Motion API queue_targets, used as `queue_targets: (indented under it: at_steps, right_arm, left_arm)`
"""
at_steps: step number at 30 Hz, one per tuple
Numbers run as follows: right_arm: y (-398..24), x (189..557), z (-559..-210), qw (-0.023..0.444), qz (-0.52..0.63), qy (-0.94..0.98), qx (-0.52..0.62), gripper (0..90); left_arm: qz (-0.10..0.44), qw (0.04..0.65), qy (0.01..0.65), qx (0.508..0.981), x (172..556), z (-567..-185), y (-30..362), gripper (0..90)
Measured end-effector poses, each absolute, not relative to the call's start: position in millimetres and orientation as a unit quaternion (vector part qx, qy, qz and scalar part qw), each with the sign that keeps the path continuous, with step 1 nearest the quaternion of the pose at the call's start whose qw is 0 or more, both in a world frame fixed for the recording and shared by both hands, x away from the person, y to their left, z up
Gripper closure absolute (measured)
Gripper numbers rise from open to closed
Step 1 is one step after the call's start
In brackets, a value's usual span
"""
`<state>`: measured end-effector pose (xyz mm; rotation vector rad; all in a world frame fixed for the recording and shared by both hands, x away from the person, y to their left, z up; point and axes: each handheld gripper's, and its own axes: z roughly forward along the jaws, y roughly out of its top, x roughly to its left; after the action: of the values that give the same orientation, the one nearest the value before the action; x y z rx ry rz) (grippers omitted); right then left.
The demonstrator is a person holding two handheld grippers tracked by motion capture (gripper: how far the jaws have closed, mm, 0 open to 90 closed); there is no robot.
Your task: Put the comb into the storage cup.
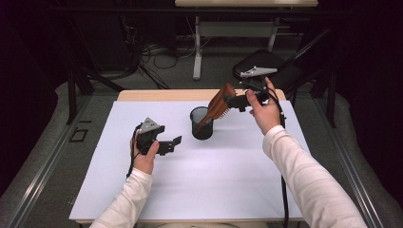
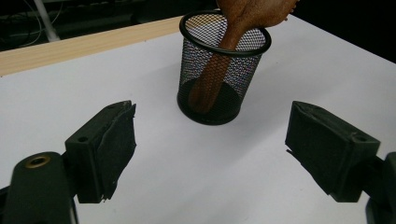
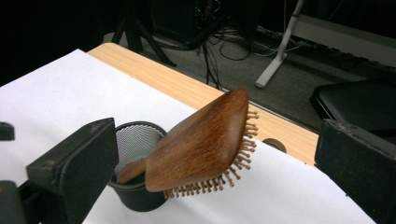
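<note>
Already the brush [image 3: 201,142] stands handle-down in the cup [image 2: 223,70], leaning just ahead of the right tongs [image 3: 210,154], wide apart, letting go; left tongs [image 2: 224,149] idle, open too.

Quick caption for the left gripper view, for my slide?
Open left gripper faces a black mesh cup on the white table, wooden hairbrush handle standing inside.
</note>
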<state>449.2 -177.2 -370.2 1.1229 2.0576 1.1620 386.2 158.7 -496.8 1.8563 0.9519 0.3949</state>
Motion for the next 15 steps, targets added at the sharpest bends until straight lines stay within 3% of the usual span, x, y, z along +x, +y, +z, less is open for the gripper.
queue_targets:
  at_steps: [15]
  right_arm:
    - [-177,421,-379,0.248,0.435,0.77,0.396,0.0]
  left_arm:
    - [0.152,0.495,0.367,0.773,379,-485,158,15.8]
